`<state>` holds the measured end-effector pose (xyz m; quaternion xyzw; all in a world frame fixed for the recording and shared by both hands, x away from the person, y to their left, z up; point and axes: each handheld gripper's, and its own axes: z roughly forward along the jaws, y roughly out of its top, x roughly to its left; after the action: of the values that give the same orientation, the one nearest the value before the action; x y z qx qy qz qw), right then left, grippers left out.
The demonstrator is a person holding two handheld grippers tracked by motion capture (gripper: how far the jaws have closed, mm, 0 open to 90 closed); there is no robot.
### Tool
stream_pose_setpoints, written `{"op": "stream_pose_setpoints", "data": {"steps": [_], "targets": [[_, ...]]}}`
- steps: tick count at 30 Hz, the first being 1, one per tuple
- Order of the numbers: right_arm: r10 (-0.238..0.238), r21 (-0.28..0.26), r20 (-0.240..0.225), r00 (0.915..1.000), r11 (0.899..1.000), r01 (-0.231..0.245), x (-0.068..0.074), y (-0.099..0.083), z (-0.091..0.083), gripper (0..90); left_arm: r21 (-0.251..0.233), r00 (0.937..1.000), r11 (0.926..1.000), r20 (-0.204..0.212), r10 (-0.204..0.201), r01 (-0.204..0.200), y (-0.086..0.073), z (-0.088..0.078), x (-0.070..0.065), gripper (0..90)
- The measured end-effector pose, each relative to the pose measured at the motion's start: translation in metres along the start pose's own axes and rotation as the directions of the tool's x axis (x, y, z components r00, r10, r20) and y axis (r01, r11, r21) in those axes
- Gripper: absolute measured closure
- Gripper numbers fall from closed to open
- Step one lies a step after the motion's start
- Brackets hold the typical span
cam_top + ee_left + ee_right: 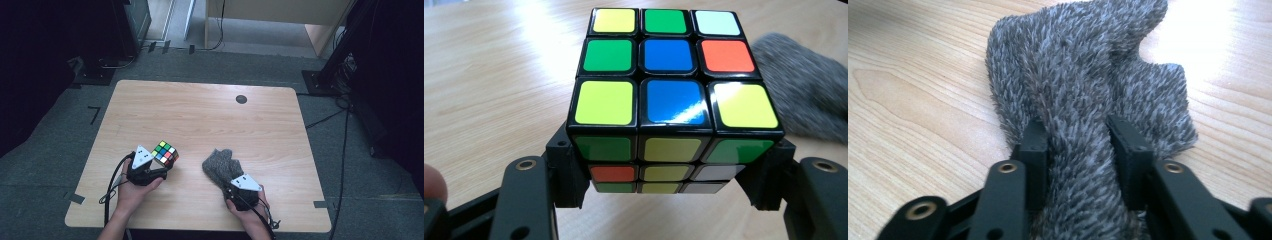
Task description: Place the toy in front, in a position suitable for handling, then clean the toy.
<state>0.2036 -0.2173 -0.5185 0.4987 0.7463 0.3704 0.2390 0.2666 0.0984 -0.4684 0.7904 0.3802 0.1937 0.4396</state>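
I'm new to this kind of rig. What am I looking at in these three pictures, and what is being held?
There is no robot here: a person at a wooden table holds a hand-operated two-jaw gripper in each hand. The high view looks down from above, with the person's forearms coming in from the bottom edge. The other two pictures come from small cameras riding on the grippers, looking along their black jaws.

The left gripper is shut on a colour puzzle cube, clamped by its two sides and lifted off the table. The right gripper has its jaws pressed on a fold of a fuzzy grey cloth, which lies crumpled on the wood. A small dark round disc sits near the far edge of the table.
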Motion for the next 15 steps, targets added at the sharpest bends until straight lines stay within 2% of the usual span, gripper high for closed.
{"op": "stream_pose_setpoints", "data": {"steps": [2,5,10,13,15], "targets": [[0.012,-0.008,-0.007,0.9999,1.000,-0.012,-0.002,0.000,-0.002,71.5,-0.006,0.9992,0.9994,0.019,0.034,-0.034,-0.004,-0.008,-0.002,34.0],[0.018,-0.015,-0.011,0.9998,1.000,-0.018,-0.004,0.001,-0.003,72.9,-0.006,0.9988,0.9991,0.026,0.042,-0.042,-0.005,-0.010,-0.001,34.0],[0.040,-0.069,-0.050,0.9980,0.997,-0.043,-0.005,0.011,-0.017,74.1,-0.024,0.9983,0.9994,0.052,0.025,-0.024,-0.006,-0.016,0.002,34.0],[0.010,-0.120,-0.045,0.9990,0.993,-0.015,-0.006,0.027,-0.032,74.3,-0.034,0.9973,0.9987,0.063,0.039,-0.036,-0.004,-0.017,-0.001,34.0],[0.006,-0.128,-0.048,0.9989,0.992,-0.012,-0.007,0.031,-0.035,74.3,-0.036,0.9963,0.9982,0.069,0.051,-0.049,-0.001,-0.018,-0.004,34.0]]}}
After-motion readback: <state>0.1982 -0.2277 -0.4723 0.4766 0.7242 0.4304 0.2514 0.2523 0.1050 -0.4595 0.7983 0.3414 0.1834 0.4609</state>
